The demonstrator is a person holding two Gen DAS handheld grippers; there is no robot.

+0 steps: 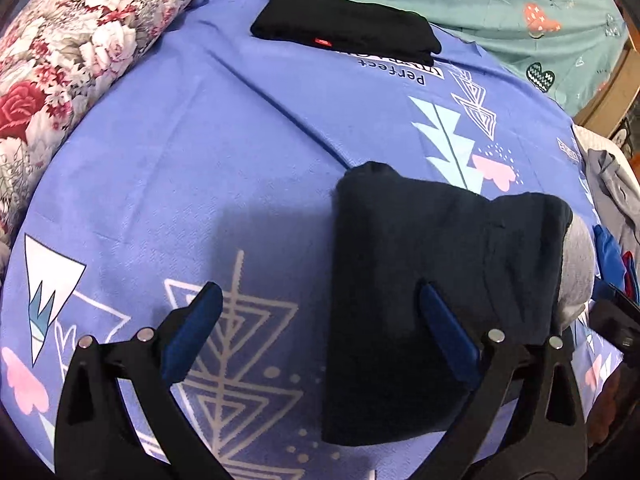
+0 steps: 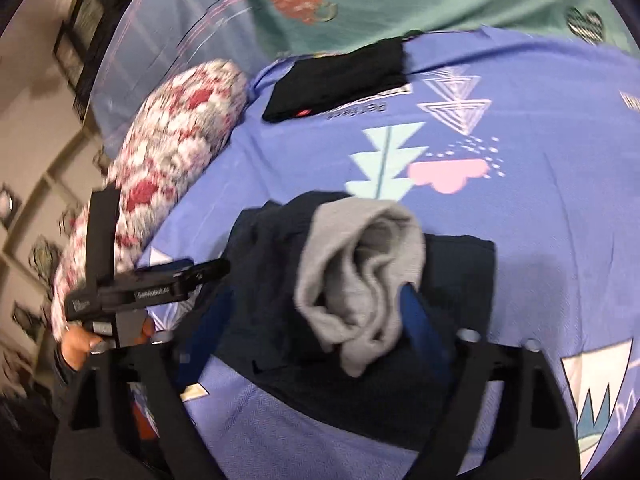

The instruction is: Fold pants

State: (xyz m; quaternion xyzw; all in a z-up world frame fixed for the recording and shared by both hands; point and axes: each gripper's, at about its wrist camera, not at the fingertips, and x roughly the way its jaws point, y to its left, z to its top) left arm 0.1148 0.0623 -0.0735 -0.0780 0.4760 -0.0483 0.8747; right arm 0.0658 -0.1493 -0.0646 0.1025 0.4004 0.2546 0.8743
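Dark navy pants (image 1: 420,288) lie folded into a compact bundle on the blue patterned bedsheet (image 1: 200,160). Their grey lining (image 2: 360,280) bulges out at one end. My left gripper (image 1: 320,312) is open, its right finger over the bundle and its left finger over bare sheet. My right gripper (image 2: 312,312) is open around the bundle's grey end (image 1: 576,272); whether its pads touch the cloth I cannot tell. The left gripper's body (image 2: 140,292) shows at the left in the right wrist view.
A second folded black garment (image 1: 344,32) with a small red tag lies at the far side of the sheet. A floral bolster (image 1: 80,60) runs along the left. A teal blanket (image 1: 480,0) lies beyond. More clothes (image 1: 612,200) are piled at the right edge.
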